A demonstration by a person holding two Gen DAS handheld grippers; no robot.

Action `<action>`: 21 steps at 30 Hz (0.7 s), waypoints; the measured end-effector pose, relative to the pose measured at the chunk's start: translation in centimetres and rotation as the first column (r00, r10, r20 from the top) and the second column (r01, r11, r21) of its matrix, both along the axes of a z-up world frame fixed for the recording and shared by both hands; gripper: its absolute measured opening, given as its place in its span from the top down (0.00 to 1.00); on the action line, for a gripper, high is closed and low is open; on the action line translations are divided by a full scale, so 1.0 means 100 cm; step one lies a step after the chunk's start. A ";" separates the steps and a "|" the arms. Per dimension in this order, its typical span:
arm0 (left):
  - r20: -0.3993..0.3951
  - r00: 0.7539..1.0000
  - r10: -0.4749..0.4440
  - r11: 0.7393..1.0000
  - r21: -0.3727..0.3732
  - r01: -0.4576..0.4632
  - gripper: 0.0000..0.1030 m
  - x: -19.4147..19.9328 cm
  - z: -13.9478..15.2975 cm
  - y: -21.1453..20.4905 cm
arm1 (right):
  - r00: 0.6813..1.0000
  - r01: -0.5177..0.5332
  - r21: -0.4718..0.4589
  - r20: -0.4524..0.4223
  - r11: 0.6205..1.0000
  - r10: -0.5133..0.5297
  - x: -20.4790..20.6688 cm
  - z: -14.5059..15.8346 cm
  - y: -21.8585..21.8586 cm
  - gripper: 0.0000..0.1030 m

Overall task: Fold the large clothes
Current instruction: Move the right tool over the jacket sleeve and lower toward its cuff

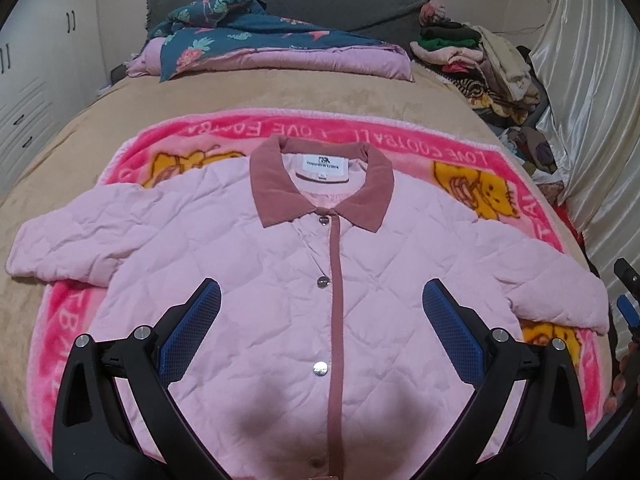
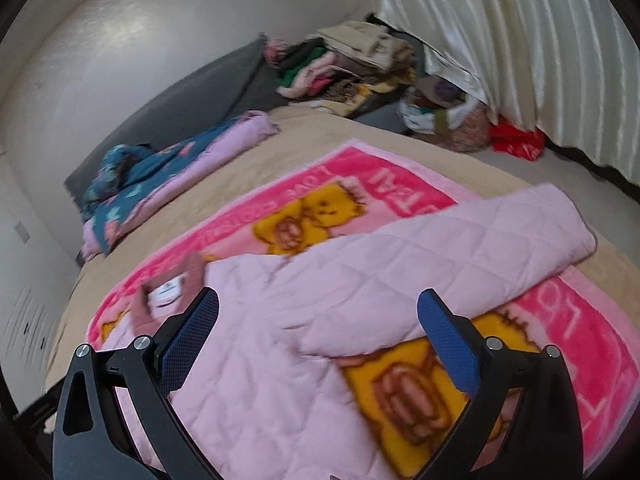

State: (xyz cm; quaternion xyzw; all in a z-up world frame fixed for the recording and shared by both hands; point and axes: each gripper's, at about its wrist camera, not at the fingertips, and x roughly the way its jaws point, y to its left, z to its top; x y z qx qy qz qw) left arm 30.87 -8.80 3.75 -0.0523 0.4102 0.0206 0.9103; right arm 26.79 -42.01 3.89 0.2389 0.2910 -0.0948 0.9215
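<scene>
A pale pink quilted jacket [image 1: 280,264] lies flat, front up and buttoned, on a bright pink cartoon blanket [image 1: 460,152]. Its collar [image 1: 320,184] is dusty rose and both sleeves are spread out sideways. My left gripper [image 1: 320,300] hovers open over the jacket's chest, straddling the button strip, with nothing between its blue pads. In the right wrist view the same jacket [image 2: 320,320] shows with its right sleeve [image 2: 500,236] stretched out. My right gripper [image 2: 318,308] is open above the spot where that sleeve joins the body. It holds nothing.
The blanket lies on a tan bedspread [image 1: 100,128]. A folded pink and teal quilt [image 1: 260,48] sits at the head of the bed. A heap of mixed clothes [image 1: 480,60] is piled at the far right by a cream curtain [image 1: 592,100]. A white wardrobe [image 1: 36,72] stands left.
</scene>
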 end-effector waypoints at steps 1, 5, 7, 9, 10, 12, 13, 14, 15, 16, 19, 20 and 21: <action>0.000 1.000 -0.002 1.000 0.003 0.002 0.08 0.002 -0.004 -0.002 | 1.000 0.020 0.006 -0.014 1.000 -0.020 0.004 -0.006 -0.007 0.04; -0.012 1.000 -0.018 0.999 0.028 0.018 0.08 0.008 -0.022 -0.014 | 0.994 0.096 0.031 -0.062 0.995 -0.094 0.012 -0.033 -0.036 0.04; -0.026 0.999 -0.023 0.999 0.036 0.024 0.08 0.013 -0.031 -0.019 | 0.987 0.138 0.041 -0.085 0.990 -0.134 0.015 -0.047 -0.050 0.04; -0.040 0.999 -0.028 0.999 0.039 0.029 0.08 0.018 -0.040 -0.023 | 0.980 0.172 0.057 -0.108 0.983 -0.165 0.017 -0.060 -0.063 0.04; -0.049 0.998 -0.027 0.999 0.041 0.029 0.08 0.021 -0.044 -0.024 | 0.977 0.186 0.061 -0.118 0.981 -0.178 0.018 -0.065 -0.067 0.04; -0.062 0.998 -0.028 0.999 0.036 0.030 0.08 0.025 -0.052 -0.025 | 0.963 0.235 0.074 -0.153 0.969 -0.222 0.019 -0.079 -0.083 0.04; -0.068 0.997 -0.029 0.999 0.037 0.031 0.08 0.027 -0.056 -0.026 | 0.958 0.252 0.085 -0.164 0.964 -0.235 0.019 -0.084 -0.089 0.04; -0.076 0.997 -0.030 0.999 0.038 0.033 0.08 0.028 -0.061 -0.027 | 0.952 0.272 0.109 -0.178 0.956 -0.251 0.019 -0.092 -0.097 0.04; -0.081 0.996 -0.031 0.999 0.040 0.034 0.08 0.029 -0.064 -0.027 | 0.945 0.294 0.134 -0.191 0.946 -0.267 0.018 -0.100 -0.106 0.04; -0.090 0.995 -0.033 0.998 0.043 0.037 0.08 0.031 -0.068 -0.027 | 0.938 0.313 0.145 -0.199 0.938 -0.283 0.018 -0.104 -0.112 0.04; -0.139 0.988 -0.064 0.997 0.038 0.070 0.08 0.036 -0.082 -0.029 | 0.919 0.367 0.167 -0.218 0.915 -0.329 0.020 -0.121 -0.132 0.04; -0.164 0.983 -0.081 0.995 0.039 0.089 0.08 0.037 -0.088 -0.030 | 0.914 0.377 0.183 -0.229 0.908 -0.334 0.021 -0.127 -0.138 0.04; -0.174 0.981 -0.088 0.994 0.042 0.097 0.08 0.038 -0.092 -0.030 | 0.909 0.389 0.193 -0.237 0.901 -0.342 0.022 -0.132 -0.144 0.04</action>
